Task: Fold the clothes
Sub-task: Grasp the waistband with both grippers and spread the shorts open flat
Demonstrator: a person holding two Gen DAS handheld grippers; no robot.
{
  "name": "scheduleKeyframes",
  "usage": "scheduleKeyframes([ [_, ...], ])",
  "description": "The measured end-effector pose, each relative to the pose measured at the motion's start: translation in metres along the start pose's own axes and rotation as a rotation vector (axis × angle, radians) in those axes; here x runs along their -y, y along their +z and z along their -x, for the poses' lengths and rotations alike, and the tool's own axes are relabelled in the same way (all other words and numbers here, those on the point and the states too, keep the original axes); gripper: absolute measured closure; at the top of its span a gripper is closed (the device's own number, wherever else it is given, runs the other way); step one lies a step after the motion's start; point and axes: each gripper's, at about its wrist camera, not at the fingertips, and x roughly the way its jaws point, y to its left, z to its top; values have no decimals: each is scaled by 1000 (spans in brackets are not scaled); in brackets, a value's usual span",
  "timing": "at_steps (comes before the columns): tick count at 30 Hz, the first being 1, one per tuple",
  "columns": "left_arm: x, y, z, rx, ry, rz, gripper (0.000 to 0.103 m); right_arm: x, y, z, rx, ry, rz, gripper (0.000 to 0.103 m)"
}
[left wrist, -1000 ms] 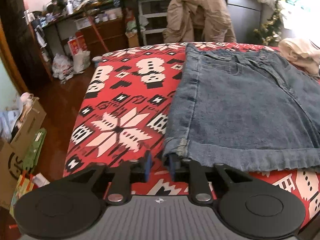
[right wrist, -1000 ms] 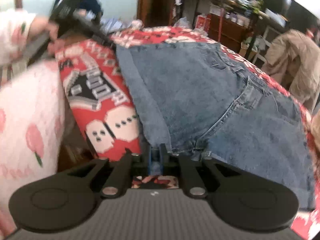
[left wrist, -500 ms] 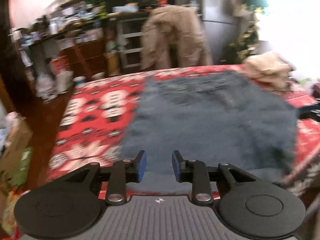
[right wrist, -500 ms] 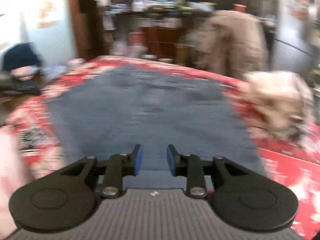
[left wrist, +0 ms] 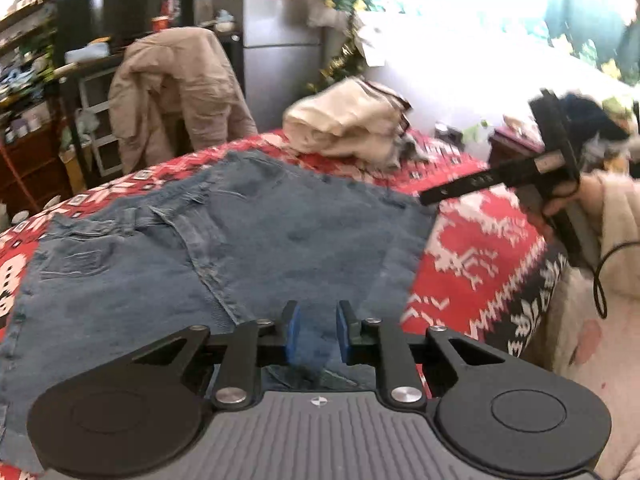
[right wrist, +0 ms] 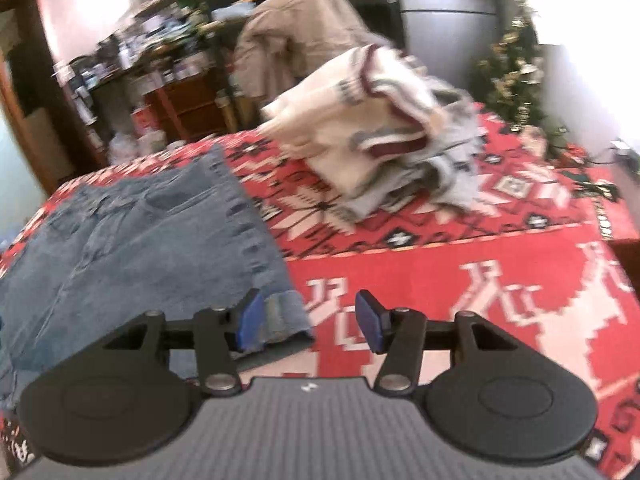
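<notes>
Blue denim shorts (left wrist: 224, 248) lie flat on the red patterned cover (left wrist: 472, 248). My left gripper (left wrist: 317, 330) is open and low over the shorts' near edge, with denim showing between its blue pads (left wrist: 291, 332). My right gripper (right wrist: 310, 322) is wide open at the shorts' (right wrist: 132, 248) right rolled cuff corner (right wrist: 282, 316). The cuff lies just inside its left pad (right wrist: 250, 322). In the left wrist view the right gripper (left wrist: 430, 199) shows from the side, held by a hand (left wrist: 580, 196), its tip at the shorts' far right corner.
A heap of cream and grey knitwear (right wrist: 372, 128) sits at the back right of the cover (right wrist: 460, 280). Behind the bed, a beige jacket (left wrist: 176, 88) hangs over a chair beside a grey fridge (left wrist: 280, 40). Cluttered shelves (right wrist: 132, 64) stand on the left and a decorated tree (right wrist: 516, 76) on the right.
Both views swung right across the shorts. The right gripper went from shut at the near hem to wide open at the right cuff corner. The left gripper opened a little.
</notes>
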Motion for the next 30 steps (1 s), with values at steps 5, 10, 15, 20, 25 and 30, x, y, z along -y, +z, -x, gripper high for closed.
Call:
scheduleKeyframes([
  [5, 13, -7, -16, -39, -21, -18, 89, -17, -4, -16, -23, 7, 48, 90],
  [10, 21, -15, -27, -62, -39, -21, 88, -31, -9, -6, 9, -115, 123, 100],
  [15, 17, -13, -24, -59, -52, 1, 88, -26, -8, -10, 1, -129, 92, 99],
  [20, -7, -2, -10, 4, -59, 133, 89, -9, -2, 2, 19, -200, 16, 98],
  [25, -40, 22, -6, 89, -25, 232, 89, -33, 19, 12, 65, -86, 97, 93],
  [30, -78, 41, -32, 83, 73, 270, 89, -92, 49, -13, 89, 39, 206, 80],
])
